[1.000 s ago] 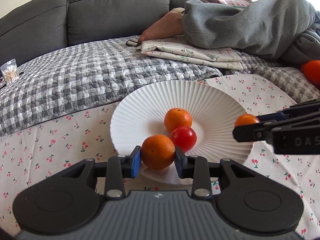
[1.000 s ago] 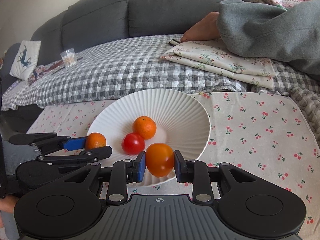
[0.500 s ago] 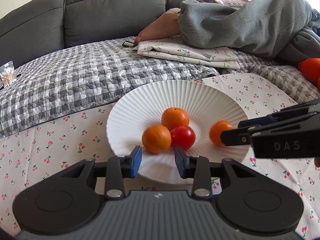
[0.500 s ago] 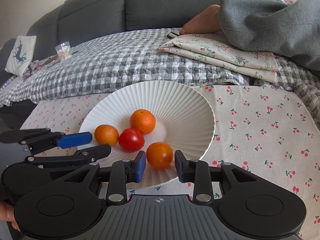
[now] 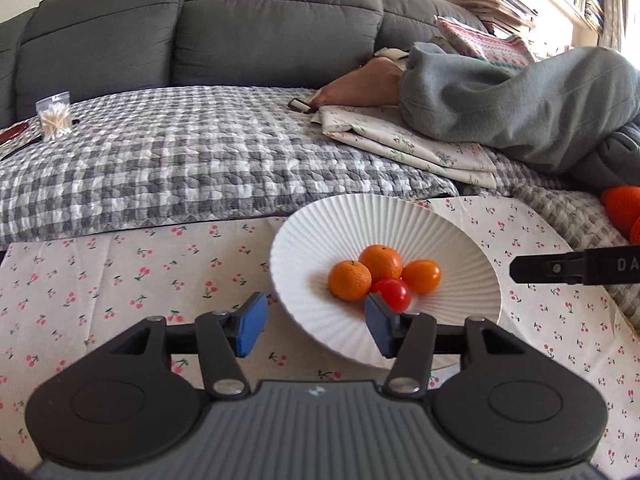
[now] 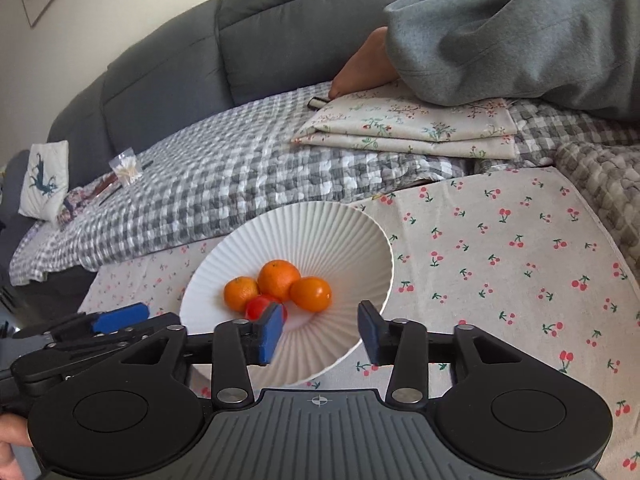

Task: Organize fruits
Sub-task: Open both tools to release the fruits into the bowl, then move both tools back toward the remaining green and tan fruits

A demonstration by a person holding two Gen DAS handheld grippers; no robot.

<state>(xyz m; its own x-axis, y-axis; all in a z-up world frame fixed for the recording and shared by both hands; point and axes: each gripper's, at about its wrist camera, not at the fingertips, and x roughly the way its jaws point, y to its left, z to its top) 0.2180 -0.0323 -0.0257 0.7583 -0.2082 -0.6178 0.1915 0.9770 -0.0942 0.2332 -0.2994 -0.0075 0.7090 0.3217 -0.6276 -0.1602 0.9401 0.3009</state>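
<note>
A white ribbed plate [image 5: 360, 208] [image 6: 320, 216] stands on the cherry-print cloth. In its hollow three oranges [image 5: 349, 280] [image 6: 278, 279] huddle around a red tomato [image 5: 394, 294] [image 6: 260, 307]. My left gripper [image 5: 315, 328] hovers over the plate's near left rim with its jaws opening and no fruit between the blue pads. My right gripper [image 6: 319, 332] hangs over the near right rim, its jaws also opening and empty. One of the right gripper's fingers [image 5: 560, 270] juts in from the right in the left wrist view. The left gripper's blue pad [image 6: 120, 316] shows low at the left in the right wrist view.
Behind the cloth lies a grey checked blanket [image 5: 180, 160] on a dark sofa [image 5: 240, 20]. A folded floral cloth [image 6: 408, 128], a person's foot [image 5: 360, 84] and a grey trouser leg [image 5: 520, 100] lie at the back right. Orange-red round things [image 5: 622, 200] sit at the right edge. A swab packet [image 5: 54, 118] lies far left.
Both grippers let go of the oranges they held, which now rest with the other fruit in the plate's middle. Both sets of jaws have widened and drawn back and up from the plate.
</note>
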